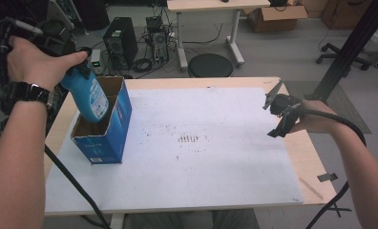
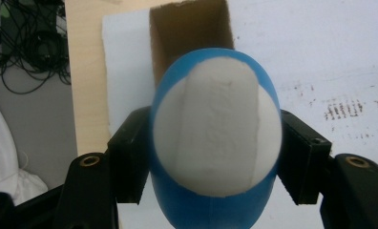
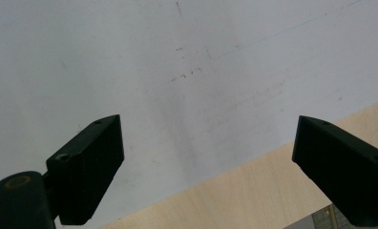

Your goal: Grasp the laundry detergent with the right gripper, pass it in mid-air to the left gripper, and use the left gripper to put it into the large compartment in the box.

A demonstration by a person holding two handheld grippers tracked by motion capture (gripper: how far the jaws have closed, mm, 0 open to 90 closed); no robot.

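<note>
blue bottle (image 1: 88,95) with a white bottom (image 2: 215,126) is squeezed tight between the two black jaws of the left gripper (image 2: 215,157), and it hangs tilted with its lower end dipping into the open top of the blue cardboard box (image 1: 111,125) that stands on the left part of the white sheet (image 1: 201,143). the left hand (image 1: 34,62) holds that gripper up high over the box, and the sheet lies on the wooden table (image 1: 316,162). far off at the right edge of the table, the right gripper (image 1: 275,114) has its jaws wide apart with nothing in them, over the sheet's edge (image 3: 177,95).
</note>
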